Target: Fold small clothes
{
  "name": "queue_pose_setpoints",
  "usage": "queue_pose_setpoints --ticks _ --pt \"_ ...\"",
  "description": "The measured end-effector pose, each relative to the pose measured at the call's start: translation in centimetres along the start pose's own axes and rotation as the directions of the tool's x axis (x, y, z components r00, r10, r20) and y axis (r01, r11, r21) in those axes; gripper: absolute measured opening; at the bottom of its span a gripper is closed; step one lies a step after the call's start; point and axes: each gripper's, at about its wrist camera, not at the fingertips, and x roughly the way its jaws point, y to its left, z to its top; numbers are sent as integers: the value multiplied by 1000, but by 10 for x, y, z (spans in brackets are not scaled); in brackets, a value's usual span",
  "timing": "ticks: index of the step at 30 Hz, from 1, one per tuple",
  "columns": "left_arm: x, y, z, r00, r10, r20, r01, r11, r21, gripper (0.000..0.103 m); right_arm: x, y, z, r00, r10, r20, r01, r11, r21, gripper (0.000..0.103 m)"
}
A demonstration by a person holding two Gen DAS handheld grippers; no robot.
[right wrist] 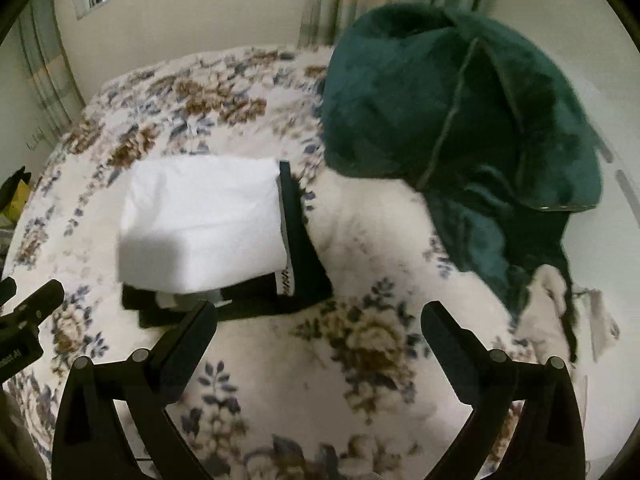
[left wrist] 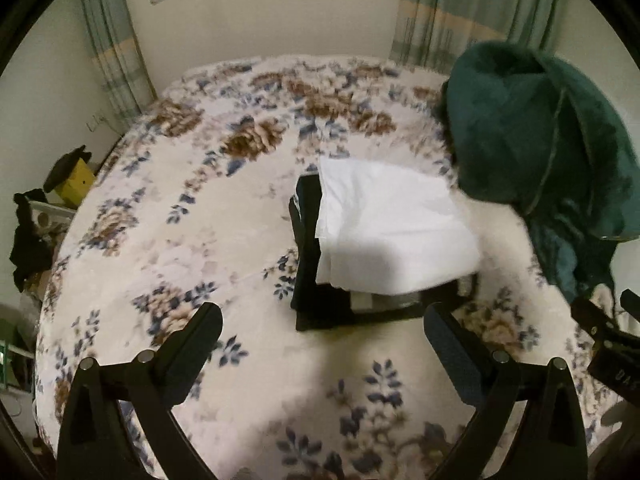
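A folded white garment [left wrist: 390, 228] lies on top of folded black clothes [left wrist: 316, 300] in a small stack on the floral bed cover [left wrist: 200, 220]. The stack also shows in the right wrist view, white piece [right wrist: 204, 220] over black ones [right wrist: 304, 264]. My left gripper [left wrist: 322, 344] is open and empty, hovering just in front of the stack. My right gripper [right wrist: 318, 340] is open and empty, to the right of the stack's near edge. Each gripper shows at the edge of the other's view.
A dark green plush blanket [left wrist: 532, 132] is heaped at the right of the bed, also in the right wrist view [right wrist: 460, 120]. A white cloth [right wrist: 560, 308] lies by its near end. Curtains and a wall stand behind. Clutter with a yellow box [left wrist: 76, 180] sits left of the bed.
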Motion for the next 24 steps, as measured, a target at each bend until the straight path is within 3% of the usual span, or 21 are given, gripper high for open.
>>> queue_pose_setpoints --ticks 8,16,24 --pt "-138 -16 -33 996 -1 94 -2 999 32 103 -176 -31 -44 992 3 129 -5 1000 12 103" --pt "-255 -23 -64 980 -7 198 2 1000 26 103 -338 -61 -92 964 -1 266 -1 1000 6 103" --pt "-331 -28 -88 957 -14 290 9 1000 18 103 -444 -81 -137 937 18 349 -23 1000 10 103"
